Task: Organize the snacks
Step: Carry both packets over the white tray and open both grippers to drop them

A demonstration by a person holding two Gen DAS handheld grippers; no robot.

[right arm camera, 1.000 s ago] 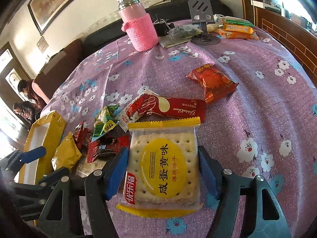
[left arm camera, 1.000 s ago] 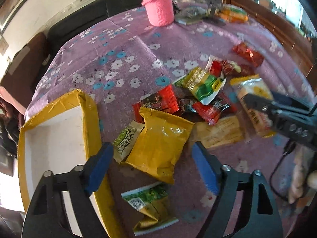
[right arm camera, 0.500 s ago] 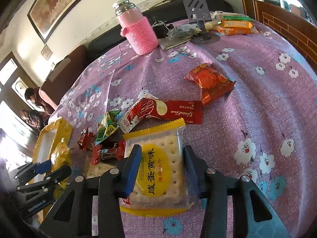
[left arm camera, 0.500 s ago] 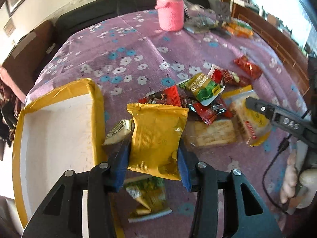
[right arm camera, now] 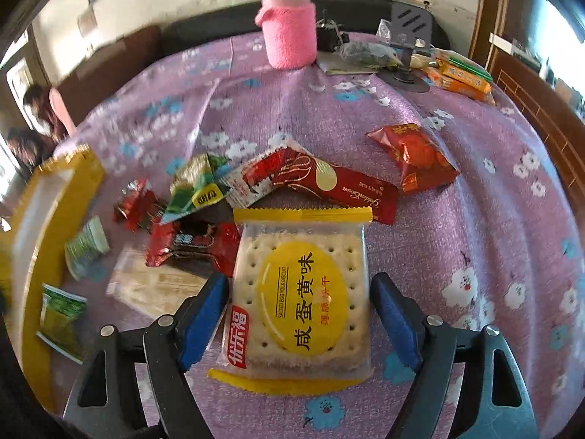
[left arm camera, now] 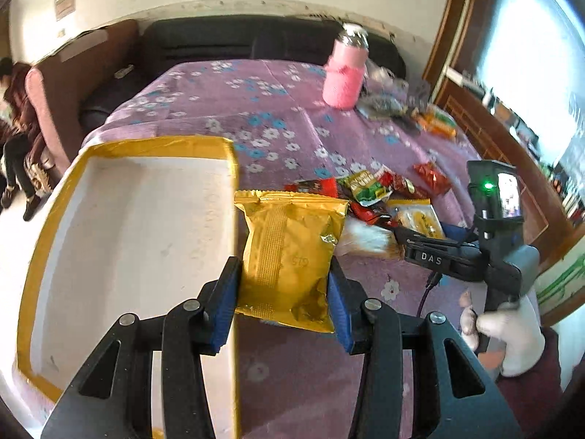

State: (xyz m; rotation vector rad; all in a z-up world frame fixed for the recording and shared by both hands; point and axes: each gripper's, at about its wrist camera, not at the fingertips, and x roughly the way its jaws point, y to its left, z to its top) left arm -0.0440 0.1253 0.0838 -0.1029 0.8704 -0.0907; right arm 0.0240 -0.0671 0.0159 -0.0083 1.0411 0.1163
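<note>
Lifted off bench, gold packet (left arm camera: pixel 289 256) now clamped in left gripper (left arm camera: pixel 283 292), held just beside yellow-rimmed tray (left arm camera: pixel 230 168) | right gripper (right arm camera: pixel 298 314) pads flank cracker pack (right arm camera: pixel 301 292), left pad touching, grip unclear | next, probably: drop into tray

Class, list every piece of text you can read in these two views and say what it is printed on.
"SALTED EGG YOLK BISCUIT", "咸蛋黄味", "优乐福": cracker pack.
"Golden Crown": long red wrapper.
"DAS": right gripper body.
"STO", faint: gold pouch.
Other wrappers: too blurred to read.
</note>
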